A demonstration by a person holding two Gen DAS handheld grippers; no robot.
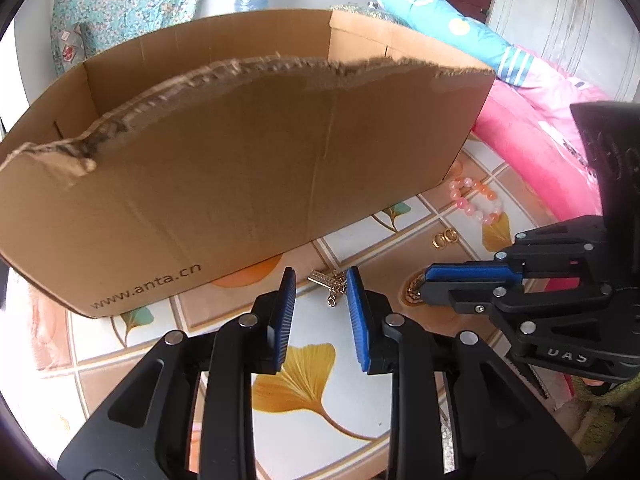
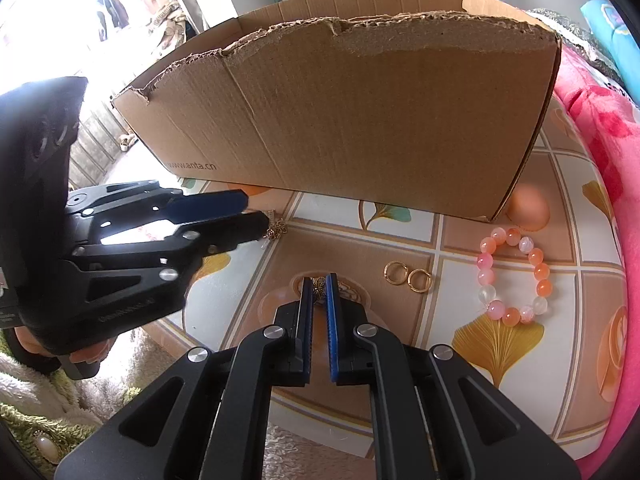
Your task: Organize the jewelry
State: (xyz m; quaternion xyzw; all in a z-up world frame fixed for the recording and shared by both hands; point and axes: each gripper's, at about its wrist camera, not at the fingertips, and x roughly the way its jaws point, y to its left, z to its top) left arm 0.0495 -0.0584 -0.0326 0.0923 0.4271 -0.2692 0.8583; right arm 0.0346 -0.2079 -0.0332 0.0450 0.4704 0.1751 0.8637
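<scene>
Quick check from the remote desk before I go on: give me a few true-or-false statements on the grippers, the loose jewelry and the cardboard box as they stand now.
1. The right gripper is shut on a small gold ornament. True.
2. The left gripper is clamped on the gold chain. False: its jaws stand apart, and the chain lies on the cloth just beyond them.
3. The bead bracelet lies inside the cardboard box. False: it lies on the patterned cloth outside the box, near its corner.
4. Two gold rings lie side by side on the cloth. True.
5. The box's near wall has a torn upper edge. True.
</scene>
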